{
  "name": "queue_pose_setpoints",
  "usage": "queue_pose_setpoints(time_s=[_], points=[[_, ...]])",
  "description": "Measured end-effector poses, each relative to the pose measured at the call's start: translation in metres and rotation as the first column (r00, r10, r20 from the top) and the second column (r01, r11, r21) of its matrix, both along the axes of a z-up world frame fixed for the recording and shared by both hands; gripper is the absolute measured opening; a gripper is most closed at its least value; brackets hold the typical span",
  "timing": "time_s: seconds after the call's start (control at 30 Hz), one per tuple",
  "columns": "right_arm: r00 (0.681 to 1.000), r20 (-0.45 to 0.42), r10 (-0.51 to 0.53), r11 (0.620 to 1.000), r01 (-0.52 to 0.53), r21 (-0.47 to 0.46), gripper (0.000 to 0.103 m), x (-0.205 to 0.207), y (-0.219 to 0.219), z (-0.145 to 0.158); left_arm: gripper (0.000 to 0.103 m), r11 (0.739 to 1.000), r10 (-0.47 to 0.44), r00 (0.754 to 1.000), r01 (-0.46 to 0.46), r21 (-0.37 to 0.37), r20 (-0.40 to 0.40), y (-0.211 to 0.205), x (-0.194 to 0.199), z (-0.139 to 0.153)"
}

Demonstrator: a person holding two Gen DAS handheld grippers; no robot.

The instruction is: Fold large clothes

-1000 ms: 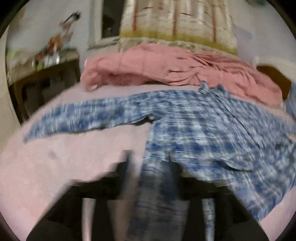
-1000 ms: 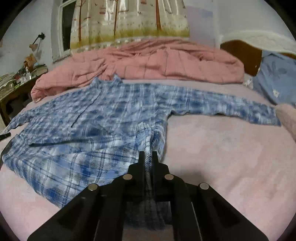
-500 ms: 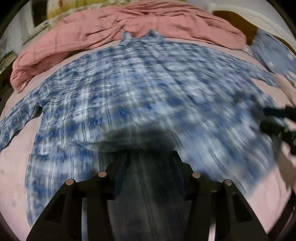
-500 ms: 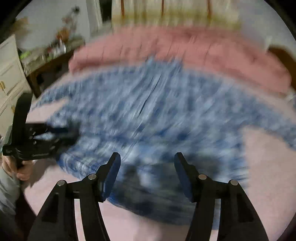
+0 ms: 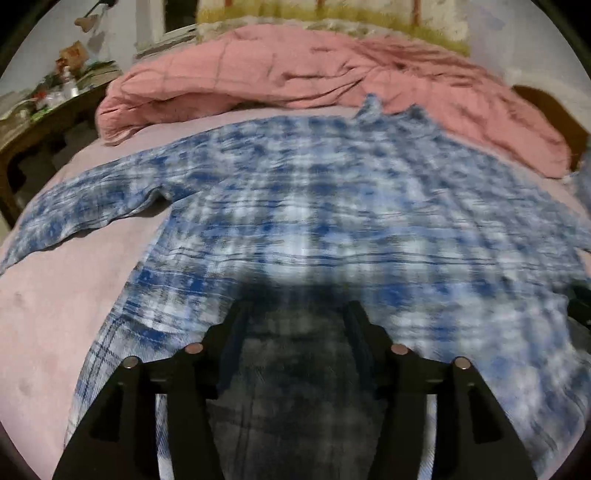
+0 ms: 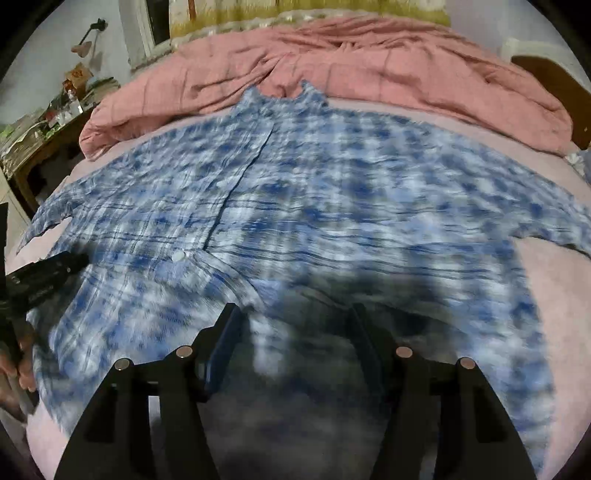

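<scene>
A blue and white plaid shirt [image 5: 332, 206] lies spread front-up on the pink bed sheet [image 5: 55, 314], collar toward the far side. It also fills the right wrist view [image 6: 314, 192], with its button placket running down the middle. My left gripper [image 5: 297, 314] is open over the shirt's lower hem and holds nothing. My right gripper [image 6: 295, 314] is open over the hem as well, empty. The left gripper shows at the left edge of the right wrist view [image 6: 40, 273].
A rumpled pink quilt [image 5: 314, 74] lies along the far side of the bed. A cluttered wooden side table [image 5: 40, 107] stands at the far left. A wooden headboard [image 6: 546, 70] is at the right. A patterned curtain [image 6: 295, 11] hangs behind.
Both grippers were shut on the shirt's hem a second ago. They have let go and opened, and now hover above the spread shirt.
</scene>
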State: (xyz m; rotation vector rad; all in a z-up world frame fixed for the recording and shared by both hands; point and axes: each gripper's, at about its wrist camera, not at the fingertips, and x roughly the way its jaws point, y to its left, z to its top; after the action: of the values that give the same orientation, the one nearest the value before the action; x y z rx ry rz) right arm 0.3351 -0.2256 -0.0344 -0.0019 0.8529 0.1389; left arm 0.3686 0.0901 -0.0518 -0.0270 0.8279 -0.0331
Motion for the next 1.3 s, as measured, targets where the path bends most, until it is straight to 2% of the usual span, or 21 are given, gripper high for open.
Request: queue_pose_setpoints(time_s=[0.07, 0.13, 0.23, 0.3, 0.33, 0.4, 0.5, 0.53, 0.6, 0.67, 0.73, 0.8, 0.83, 0.9, 0.97, 1.0, 1.07, 1.2, 1.3], points=[[0.998, 0.055, 0.024, 0.999, -0.022, -0.037, 0.062, -0.023, -0.005, 0.008, 0.069, 0.999, -0.039, 0.995, 0.035, 0.037, 0.094, -0.008, -0.021, 0.014], [0.995, 0.097, 0.028, 0.999, -0.024, -0.038, 0.066, -0.045, -0.008, 0.013, 0.095, 0.994, -0.068, 0.975, 0.047, 0.102, 0.213, -0.015, -0.056, 0.031], [0.985, 0.172, 0.021, 1.0, -0.02, -0.005, 0.075, -0.077, -0.011, 0.022, 0.103, 0.994, -0.071, 0.932, 0.036, 0.104, 0.355, -0.016, -0.105, 0.051], [0.97, 0.243, -0.011, 1.0, 0.009, 0.008, 0.083, -0.098, -0.011, 0.031, 0.103, 0.995, -0.049, 0.899, 0.005, 0.1, 0.436, -0.013, -0.132, 0.06], [0.961, 0.276, -0.022, 1.0, 0.018, 0.017, 0.09, -0.108, -0.011, 0.036, 0.103, 0.996, -0.039, 0.88, -0.004, 0.09, 0.473, -0.01, -0.145, 0.062], [0.941, 0.335, -0.044, 0.999, 0.035, 0.035, 0.092, -0.122, -0.011, 0.044, 0.103, 0.999, -0.013, 0.861, -0.008, 0.038, 0.509, -0.002, -0.163, 0.068], [0.911, 0.401, -0.092, 0.995, 0.073, 0.062, 0.096, -0.146, -0.01, 0.059, 0.103, 0.996, -0.007, 0.836, 0.052, -0.067, 0.548, 0.007, -0.179, 0.077], [0.911, 0.397, -0.107, 0.994, 0.089, 0.065, 0.103, -0.152, -0.011, 0.059, 0.103, 0.996, 0.001, 0.818, 0.05, -0.074, 0.575, 0.009, -0.185, 0.079], [0.895, 0.424, -0.14, 0.99, 0.123, 0.069, 0.103, -0.168, -0.012, 0.055, 0.103, 0.999, 0.019, 0.789, 0.015, -0.051, 0.614, 0.011, -0.196, 0.081], [0.876, 0.454, -0.161, 0.985, 0.168, 0.026, 0.103, -0.181, -0.01, 0.052, 0.103, 1.0, 0.014, 0.781, -0.001, -0.021, 0.624, 0.012, -0.209, 0.082], [0.898, 0.428, -0.099, 0.992, 0.121, -0.024, 0.103, -0.182, -0.007, 0.05, 0.103, 0.999, -0.006, 0.789, 0.036, -0.036, 0.615, 0.014, -0.218, 0.08], [0.923, 0.381, -0.05, 0.996, 0.072, -0.044, 0.103, -0.181, -0.004, 0.048, 0.103, 0.999, -0.014, 0.809, 0.042, -0.034, 0.588, 0.012, -0.222, 0.077], [0.928, 0.371, -0.034, 0.998, 0.052, -0.039, 0.103, -0.183, -0.002, 0.047, 0.103, 0.999, -0.021, 0.825, 0.034, -0.013, 0.564, 0.008, -0.219, 0.074], [0.94, 0.342, 0.003, 0.999, 0.013, -0.044, 0.103, -0.181, 0.002, 0.043, 0.103, 0.996, -0.077, 0.876, 0.041, 0.085, 0.476, -0.005, -0.203, 0.067], [0.964, 0.26, 0.063, 0.997, -0.051, -0.054, 0.103, -0.172, 0.012, 0.033, 0.103, 0.981, -0.136, 0.928, 0.079, 0.174, 0.347, -0.018, -0.183, 0.053], [0.974, 0.21, 0.089, 0.995, -0.078, -0.063, 0.103, -0.167, 0.018, 0.026, 0.103, 0.974, -0.162, 0.943, 0.105, 0.199, 0.292, -0.023, -0.176, 0.043], [0.984, 0.143, 0.109, 0.989, -0.093, -0.113, 0.103, -0.159, 0.028, 0.013, 0.101, 0.959, -0.206, 0.957, 0.157, 0.235, 0.205, -0.031, -0.163, 0.026], [0.991, 0.083, 0.101, 0.974, -0.081, -0.212, 0.102, -0.144, 0.039, -0.005, 0.101, 0.93, -0.223, 0.973, 0.193, 0.314, 0.065, -0.044, -0.141, -0.002], [0.997, 0.059, 0.056, 0.975, -0.042, -0.218, 0.101, -0.133, 0.036, -0.012, 0.102, 0.922, -0.209, 0.977, 0.183, 0.343, 0.042, -0.048, -0.13, -0.013]])
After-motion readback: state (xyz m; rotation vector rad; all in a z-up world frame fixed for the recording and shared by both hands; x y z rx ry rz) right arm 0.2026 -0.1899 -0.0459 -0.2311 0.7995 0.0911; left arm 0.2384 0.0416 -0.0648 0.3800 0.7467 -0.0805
